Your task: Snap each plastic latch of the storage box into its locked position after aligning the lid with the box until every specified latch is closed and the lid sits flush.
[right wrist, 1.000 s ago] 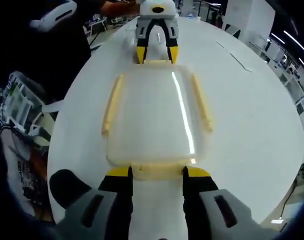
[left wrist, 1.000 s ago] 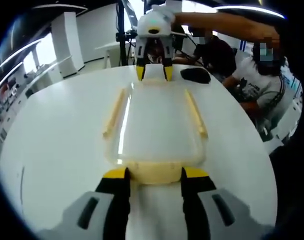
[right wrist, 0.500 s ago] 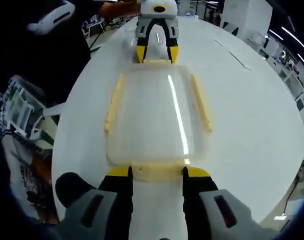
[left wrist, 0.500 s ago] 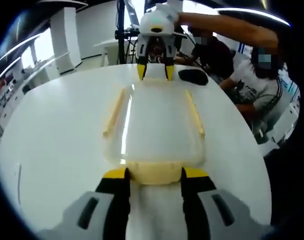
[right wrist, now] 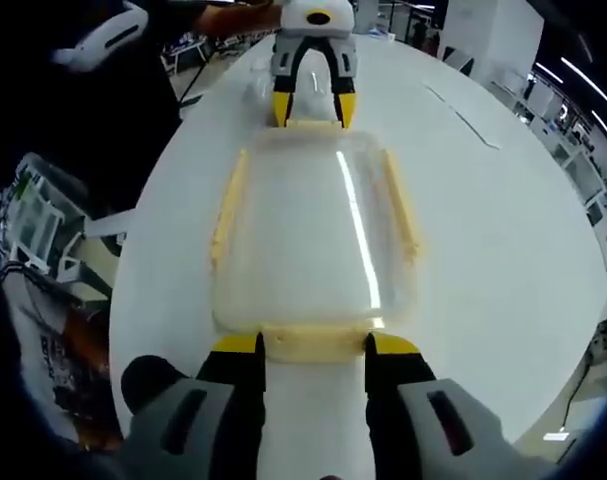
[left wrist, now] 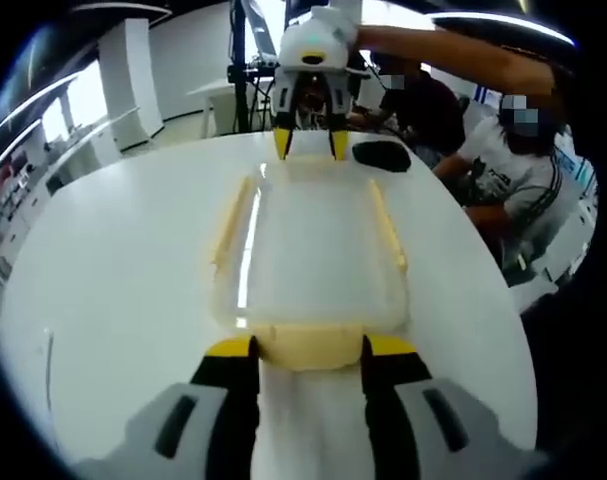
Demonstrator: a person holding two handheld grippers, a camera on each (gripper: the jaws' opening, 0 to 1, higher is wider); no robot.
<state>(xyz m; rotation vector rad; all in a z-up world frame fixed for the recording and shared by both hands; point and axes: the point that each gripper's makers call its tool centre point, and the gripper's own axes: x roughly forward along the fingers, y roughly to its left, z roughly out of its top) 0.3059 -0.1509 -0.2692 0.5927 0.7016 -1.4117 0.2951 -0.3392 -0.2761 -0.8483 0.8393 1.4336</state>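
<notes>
Both grippers (left wrist: 308,350) (right wrist: 308,345) unmoved at end latches (left wrist: 310,343)

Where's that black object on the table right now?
In the left gripper view, the black object lies on the white table past the storage box's far right corner, beside the right gripper.

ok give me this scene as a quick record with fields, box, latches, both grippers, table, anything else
box: clear storage box with lid on, lying on white table
end latches: one between each gripper's jaws
side latches: cream side latch and its opposite side latch
left gripper: open, at near end latch
right gripper: open, at opposite end latch
other: black object on table
</notes>
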